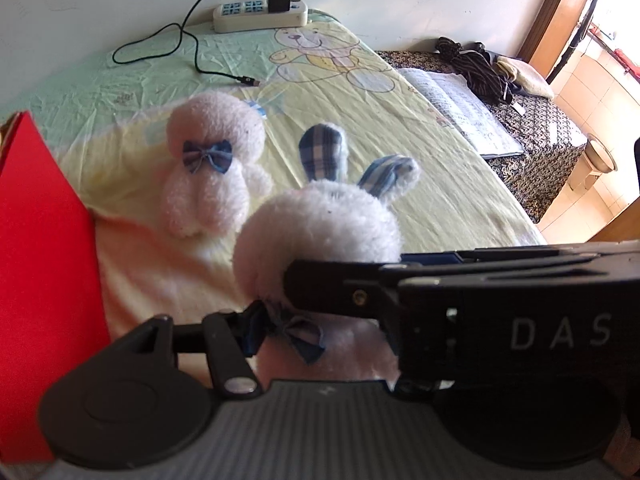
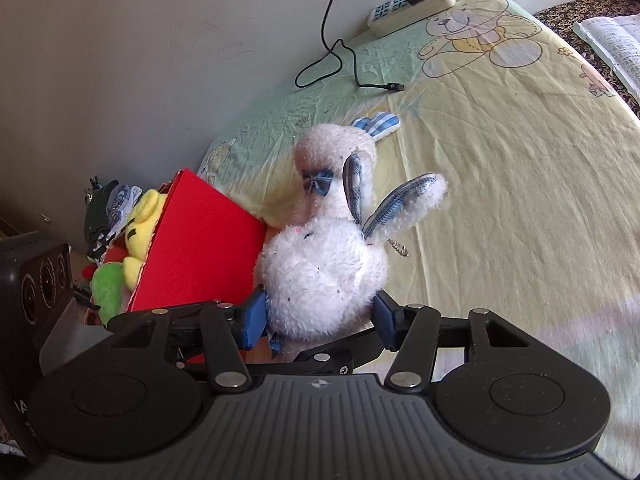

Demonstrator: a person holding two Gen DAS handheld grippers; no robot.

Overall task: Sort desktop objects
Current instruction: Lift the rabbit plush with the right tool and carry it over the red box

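Observation:
A white plush rabbit with blue checked ears hangs above the bed sheet, and my right gripper is shut on its body with both blue pads pressed in. In the left wrist view the same rabbit fills the middle, with the right gripper's finger reaching in from the right. My left gripper sits just under the rabbit. Its left finger touches the bow, and its right finger is hidden. A second white rabbit lies on the sheet beyond. A red box stands at the left.
The red box holds a yellow plush and a green plush. A power strip and a black cable lie at the far wall. An open book and dark clothes lie to the right. A dark device stands far left.

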